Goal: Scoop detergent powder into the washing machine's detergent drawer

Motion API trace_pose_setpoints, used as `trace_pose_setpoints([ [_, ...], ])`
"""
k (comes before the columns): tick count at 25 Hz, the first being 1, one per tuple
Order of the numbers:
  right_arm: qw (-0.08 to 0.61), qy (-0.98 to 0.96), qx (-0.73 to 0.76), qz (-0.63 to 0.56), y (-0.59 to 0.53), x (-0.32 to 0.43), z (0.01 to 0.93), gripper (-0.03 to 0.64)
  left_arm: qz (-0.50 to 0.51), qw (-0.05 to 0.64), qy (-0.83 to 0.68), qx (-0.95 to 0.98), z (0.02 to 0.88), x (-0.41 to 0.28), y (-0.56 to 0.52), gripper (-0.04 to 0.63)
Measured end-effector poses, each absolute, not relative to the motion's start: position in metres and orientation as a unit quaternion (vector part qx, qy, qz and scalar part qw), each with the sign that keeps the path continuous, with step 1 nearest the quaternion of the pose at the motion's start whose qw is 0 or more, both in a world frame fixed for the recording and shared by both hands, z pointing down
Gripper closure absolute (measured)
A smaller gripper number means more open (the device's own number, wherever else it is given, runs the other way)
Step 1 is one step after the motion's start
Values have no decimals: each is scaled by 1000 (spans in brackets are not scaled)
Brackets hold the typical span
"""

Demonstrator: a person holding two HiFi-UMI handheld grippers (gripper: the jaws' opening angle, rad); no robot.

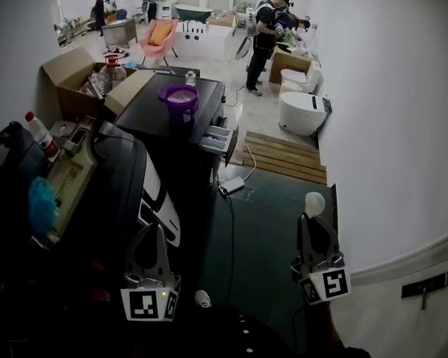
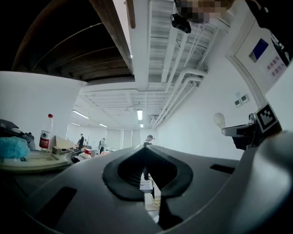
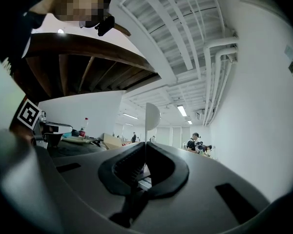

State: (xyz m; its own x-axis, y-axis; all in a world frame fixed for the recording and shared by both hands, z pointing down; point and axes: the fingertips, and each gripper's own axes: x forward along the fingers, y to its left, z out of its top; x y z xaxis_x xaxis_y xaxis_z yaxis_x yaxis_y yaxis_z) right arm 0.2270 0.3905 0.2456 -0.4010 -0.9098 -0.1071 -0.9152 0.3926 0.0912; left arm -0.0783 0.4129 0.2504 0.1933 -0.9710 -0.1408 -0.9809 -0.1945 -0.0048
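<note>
Two hand-held grippers are held low, well short of the washing machine (image 1: 153,116). The right hand-held gripper (image 1: 312,226) is pinched on a white scoop (image 1: 314,203), bowl up, probably to be ready for the purple detergent tub (image 1: 178,99). The left hand-held gripper (image 1: 158,233) is pressed together and empty. The detergent drawer (image 1: 216,137) is seen open near the tub.

We've got the tub (image 1: 178,99) sitting on the washing machine (image 1: 144,118), the drawer (image 1: 218,137) at its right, the cardboard box (image 1: 66,71) to its left.
</note>
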Motion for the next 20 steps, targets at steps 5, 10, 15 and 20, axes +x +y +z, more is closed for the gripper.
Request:
trace_pose_setpoints([
  [5,35,832,-548,78,370,211,240,583,52,49,620,-782,250,-85,391,581],
  [10,30,830,-553,60,354,194,245,583,37,39,614,-787,263,-93,377,581],
  [15,24,831,-553,49,335,193,259,583,27,24,613,-789,278,-92,361,581],
  [20,23,837,-546,37,304,198,270,583,23,19,625,-780,285,-90,336,581],
])
